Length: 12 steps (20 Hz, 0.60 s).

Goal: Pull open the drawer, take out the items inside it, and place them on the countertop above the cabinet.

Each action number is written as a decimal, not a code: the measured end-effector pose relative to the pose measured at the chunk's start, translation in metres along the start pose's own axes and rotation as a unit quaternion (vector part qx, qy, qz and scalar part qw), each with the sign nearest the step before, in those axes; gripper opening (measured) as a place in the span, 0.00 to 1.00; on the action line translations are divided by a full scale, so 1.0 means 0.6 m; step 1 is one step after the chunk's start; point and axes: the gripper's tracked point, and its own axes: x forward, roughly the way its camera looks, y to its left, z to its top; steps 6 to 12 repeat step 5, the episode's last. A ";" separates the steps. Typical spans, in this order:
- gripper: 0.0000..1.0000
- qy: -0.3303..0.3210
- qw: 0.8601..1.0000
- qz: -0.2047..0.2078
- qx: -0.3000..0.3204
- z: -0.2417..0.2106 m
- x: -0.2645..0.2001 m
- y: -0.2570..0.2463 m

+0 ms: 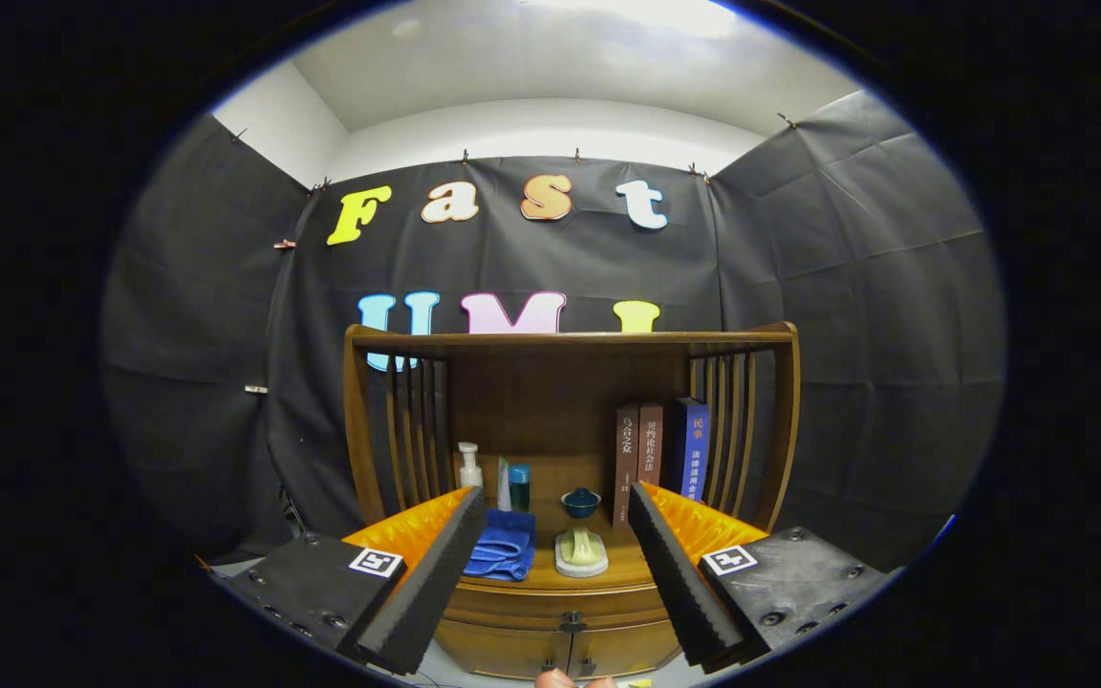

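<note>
Facing a wooden cabinet (550, 612), the gripper (550, 573) holds its jaws wide apart with nothing between them. At twelve o'clock beyond them, the tabletop (598, 580) carries a folded blue cloth (503, 547), a pale stand (580, 552), bottles (470, 466) and books (660, 449). The drawer (560, 604) below looks closed, though it is partly hidden.

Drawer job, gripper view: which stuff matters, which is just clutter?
Job:
- drawer, looks shut, with dark handle
- countertop
- gripper, fingers open, apart in front of the cabinet, holding nothing

Lying about:
- blue cloth
- pump bottle
- teal container
- small lidded cup on pale stand
- three books
</note>
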 end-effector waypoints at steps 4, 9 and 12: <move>0.98 -0.001 1.000 -0.001 -0.002 0.000 0.000 0.000; 0.98 -0.001 1.000 -0.001 -0.002 0.001 -0.001 0.000; 0.98 -0.001 1.000 -0.001 -0.002 0.001 -0.001 0.000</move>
